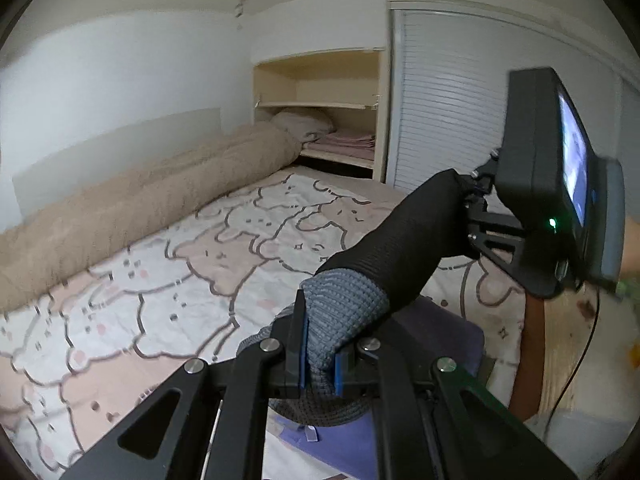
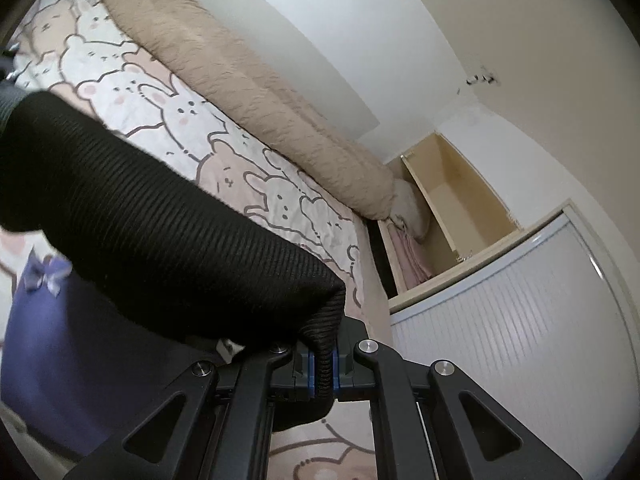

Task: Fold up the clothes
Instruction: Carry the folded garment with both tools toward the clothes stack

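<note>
Two tongs (image 1: 320, 360) (image 2: 324, 372) – one black knit garment (image 1: 404, 232), one purple garment (image 2: 60, 340), one beige blanket (image 1: 140, 200)

At my ten o'clock a long tan rolled blanket (image 1: 136, 208) lies along the white wall (image 1: 100, 80). The bear-print bedsheet (image 1: 160, 300) spreads ahead. At one o'clock, a cream shelf niche (image 1: 320, 80) holds folded pink linens (image 1: 340, 142), beside a slatted white door (image 1: 448, 112).

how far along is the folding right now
Done: a purple garment already lies flat on the bed. In hand: the left gripper pinches the black knit's grey cuff, the right gripper its black end, stretched between them. Left: laying it down and folding it.
</note>
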